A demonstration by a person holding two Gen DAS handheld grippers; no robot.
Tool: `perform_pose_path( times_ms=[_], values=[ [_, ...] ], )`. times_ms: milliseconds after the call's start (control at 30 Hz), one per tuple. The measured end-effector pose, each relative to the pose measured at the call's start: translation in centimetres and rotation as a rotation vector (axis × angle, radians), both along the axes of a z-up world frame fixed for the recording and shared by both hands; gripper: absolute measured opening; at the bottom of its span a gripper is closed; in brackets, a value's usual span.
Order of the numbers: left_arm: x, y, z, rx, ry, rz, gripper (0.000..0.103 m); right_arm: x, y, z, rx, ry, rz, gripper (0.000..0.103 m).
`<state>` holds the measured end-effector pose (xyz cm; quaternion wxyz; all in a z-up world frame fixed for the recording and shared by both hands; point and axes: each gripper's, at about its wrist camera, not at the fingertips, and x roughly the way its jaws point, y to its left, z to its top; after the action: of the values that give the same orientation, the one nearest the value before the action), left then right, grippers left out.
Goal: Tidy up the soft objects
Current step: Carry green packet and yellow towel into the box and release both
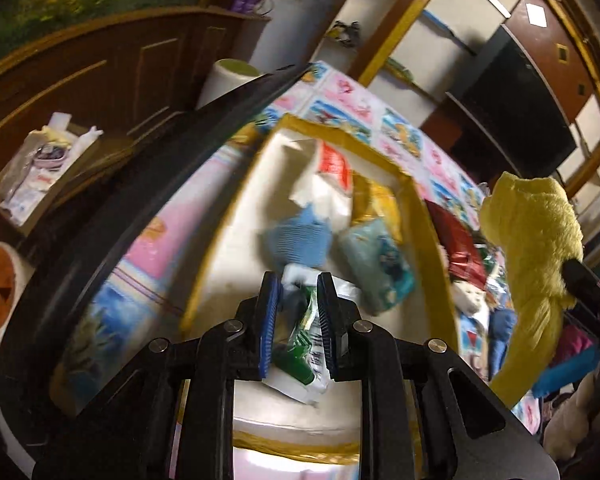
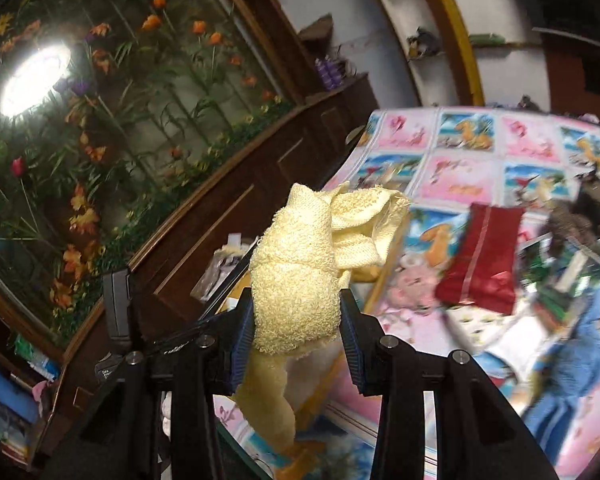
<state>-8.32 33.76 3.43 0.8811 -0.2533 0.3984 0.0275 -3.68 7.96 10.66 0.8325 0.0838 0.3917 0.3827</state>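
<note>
My left claw (image 1: 298, 316) is gripping a green-and-white packet (image 1: 306, 344) over the near end of the yellow-edged box (image 1: 236, 216) on the bed (image 2: 460, 152). My right claw (image 2: 296, 340) is clutching a yellow towel (image 2: 300, 272), holding it above the bed's left edge, near the box.

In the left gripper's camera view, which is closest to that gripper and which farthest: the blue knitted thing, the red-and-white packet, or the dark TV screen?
From the left gripper, shut on a green-and-white packet:
1. Blue knitted item, in the box just ahead.
2. Red-and-white packet, at the box's far end.
3. Dark TV screen, across the room, upper right.
</note>
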Motion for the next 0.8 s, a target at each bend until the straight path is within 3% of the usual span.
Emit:
perform_pose_path(
  times_ms=[267,400,467,533,800],
  values=[
    [-2.0,1.6,0.5,-0.049,-0.055,0.02,0.019,1.3,6.1,-5.6,-0.108,0.096,0.043,0.04],
    [-3.0,1.5,1.5,-0.051,-0.092,0.019,0.029,1.5,7.5,-7.3,-0.177,0.082,0.038,0.043],
    [-3.6,1.1,2.1,-0.047,-0.113,0.009,0.036,1.1,7.1,-6.9,-0.163,0.06,0.026,0.045],
    [-3.9,0.8,2.6,-0.047,-0.129,0.008,0.05,0.9,6.3,-6.4,-0.136,0.058,0.022,0.048],
    [-3.9,-1.7,4.0,-0.037,-0.154,-0.038,0.051,-0.3,1.2,-3.9,-0.062,0.005,-0.068,0.052]
  ],
)
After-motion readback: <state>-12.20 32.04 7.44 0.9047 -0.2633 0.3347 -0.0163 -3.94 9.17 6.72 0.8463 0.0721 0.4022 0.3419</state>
